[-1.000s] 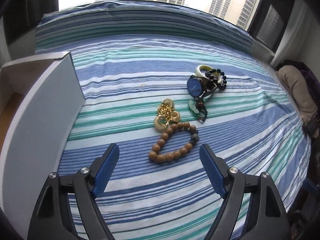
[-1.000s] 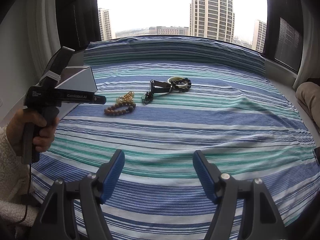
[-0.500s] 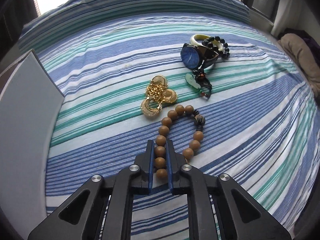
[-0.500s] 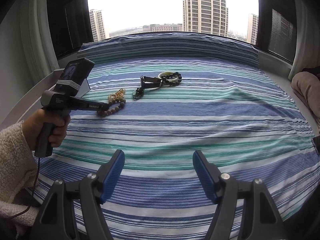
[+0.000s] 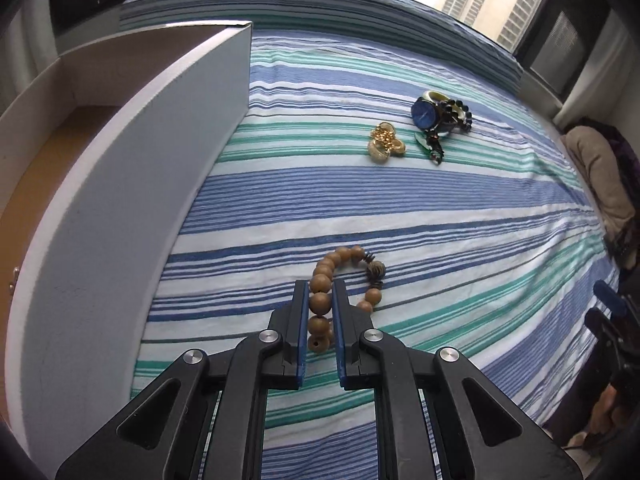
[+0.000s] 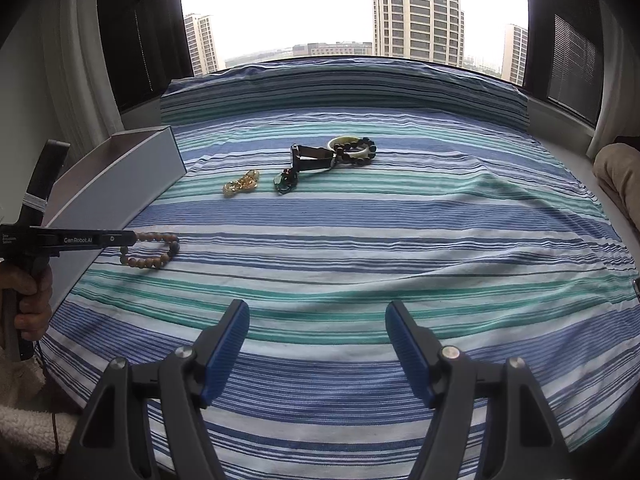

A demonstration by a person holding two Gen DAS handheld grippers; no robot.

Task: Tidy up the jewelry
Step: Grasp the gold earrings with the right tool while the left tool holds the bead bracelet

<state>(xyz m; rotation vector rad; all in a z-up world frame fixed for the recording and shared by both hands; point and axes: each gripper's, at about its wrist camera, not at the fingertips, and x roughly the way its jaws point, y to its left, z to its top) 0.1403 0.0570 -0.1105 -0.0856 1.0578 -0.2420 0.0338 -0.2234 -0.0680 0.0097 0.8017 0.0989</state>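
Observation:
My left gripper (image 5: 320, 296) is shut on a brown wooden bead bracelet (image 5: 344, 276) and holds it just above the striped bedsheet (image 5: 440, 208); it also shows in the right wrist view (image 6: 150, 250). Gold jewelry (image 5: 386, 145), a blue-faced watch (image 5: 426, 114), a green pendant (image 5: 428, 145) and a pale bangle with a dark bead bracelet (image 5: 456, 110) lie farther back. A grey open box (image 5: 132, 184) stands to the left. My right gripper (image 6: 318, 336) is open and empty over the near sheet.
The box's brown inside (image 5: 48, 152) shows over its near wall. A striped bolster (image 6: 344, 88) runs along the window. A beige cushion (image 6: 620, 176) lies at the right edge. The person's hand (image 6: 28, 300) holds the left gripper.
The left gripper has pulled the bead bracelet back, away from the other jewelry and toward the box, lifting it. The right gripper has stayed open and nearly still.

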